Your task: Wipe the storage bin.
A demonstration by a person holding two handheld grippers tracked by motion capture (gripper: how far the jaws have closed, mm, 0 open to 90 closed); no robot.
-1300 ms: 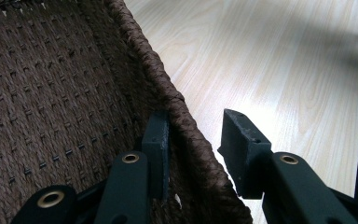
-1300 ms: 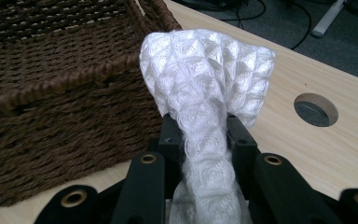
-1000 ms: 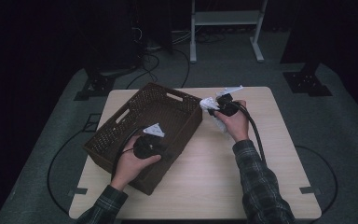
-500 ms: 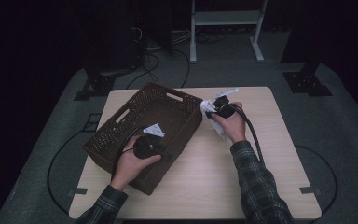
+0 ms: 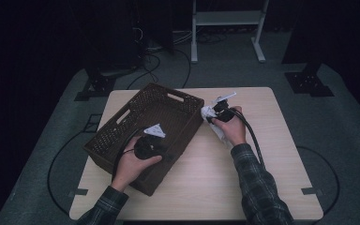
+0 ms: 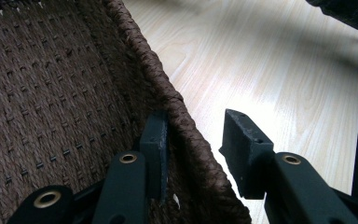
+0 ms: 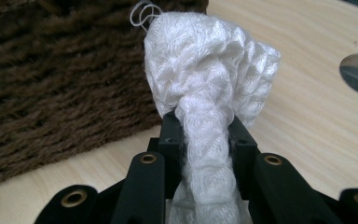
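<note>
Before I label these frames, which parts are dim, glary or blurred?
High view: room dark, table lit. Left gripper view: glare on the wood, basket rim sharp. Right gripper view: white cloth crisp, basket behind soft.

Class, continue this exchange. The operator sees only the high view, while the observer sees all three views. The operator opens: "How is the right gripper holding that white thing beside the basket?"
Observer: It is a bunched white cloth. The right gripper pinches it between both jaws, and a wad bulges above them.
Operator: Is the left gripper clamped on the basket?
Observer: No. The left gripper straddles the basket rim. One jaw lies against the inside wall, and the other stands clear outside it.
Operator: Is anything loose on the cloth?
Observer: Yes, a thin thread loop sticks out at its top, in front of the basket's wall.
</note>
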